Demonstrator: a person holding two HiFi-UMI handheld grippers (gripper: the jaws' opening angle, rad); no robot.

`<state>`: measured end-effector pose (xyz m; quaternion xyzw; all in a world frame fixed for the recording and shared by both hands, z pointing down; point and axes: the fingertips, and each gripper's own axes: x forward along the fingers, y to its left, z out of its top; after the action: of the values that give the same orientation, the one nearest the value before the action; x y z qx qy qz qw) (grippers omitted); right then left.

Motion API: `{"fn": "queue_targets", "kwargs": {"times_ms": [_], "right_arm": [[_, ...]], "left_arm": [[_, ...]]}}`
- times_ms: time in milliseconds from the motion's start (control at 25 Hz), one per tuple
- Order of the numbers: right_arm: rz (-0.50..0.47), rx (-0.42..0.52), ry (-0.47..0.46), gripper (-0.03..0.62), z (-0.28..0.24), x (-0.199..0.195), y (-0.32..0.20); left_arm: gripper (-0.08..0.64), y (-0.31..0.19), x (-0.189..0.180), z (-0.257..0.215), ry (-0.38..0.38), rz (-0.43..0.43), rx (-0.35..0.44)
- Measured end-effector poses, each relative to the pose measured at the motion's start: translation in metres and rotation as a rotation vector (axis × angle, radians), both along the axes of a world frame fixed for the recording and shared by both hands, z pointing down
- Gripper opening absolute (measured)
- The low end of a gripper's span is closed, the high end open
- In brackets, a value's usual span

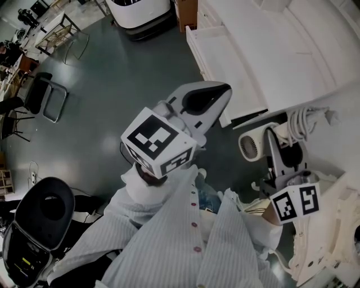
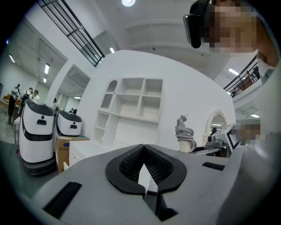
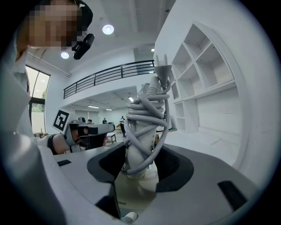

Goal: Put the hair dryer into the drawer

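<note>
The white hair dryer (image 1: 251, 145) hangs by its handle (image 3: 136, 145), with the grey cord (image 3: 147, 107) wound round it, in my right gripper (image 1: 274, 136), which is shut on it. In the right gripper view the handle stands upright between the jaws of the right gripper (image 3: 139, 163). The white drawer (image 1: 225, 64) stands open just beyond, at the cabinet's left edge. My left gripper (image 1: 221, 90) hovers over the floor beside the drawer's front corner, shut and holding nothing. From the left gripper (image 2: 145, 154) the dryer's cord (image 2: 185, 134) shows to the right.
A white cabinet top (image 1: 292, 45) fills the upper right. White mobile robots (image 1: 139, 14) and a cardboard box (image 1: 187, 11) stand at the back. Chairs (image 1: 48, 95) are at the left and a black device (image 1: 42, 216) sits at the lower left. White shelving (image 2: 131, 103) rises ahead.
</note>
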<state>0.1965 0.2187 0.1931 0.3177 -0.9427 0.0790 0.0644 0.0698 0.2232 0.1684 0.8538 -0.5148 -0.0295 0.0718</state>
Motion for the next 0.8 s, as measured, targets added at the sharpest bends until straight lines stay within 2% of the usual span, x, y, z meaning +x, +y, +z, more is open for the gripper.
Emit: {"fn": "queue_targets", "kwargs": {"times_ms": [520, 800], "right_arm": [[0.091, -0.014, 0.005, 0.198, -0.002, -0.094, -0.099], [0.157, -0.018, 0.023, 0.198, 0.0, -0.128, -0.125]], "left_arm": [[0.009, -0.107, -0.094, 0.0, -0.009, 0.083, -0.028], [0.009, -0.13, -0.126, 0.002, -0.021, 0.16, -0.034]]}}
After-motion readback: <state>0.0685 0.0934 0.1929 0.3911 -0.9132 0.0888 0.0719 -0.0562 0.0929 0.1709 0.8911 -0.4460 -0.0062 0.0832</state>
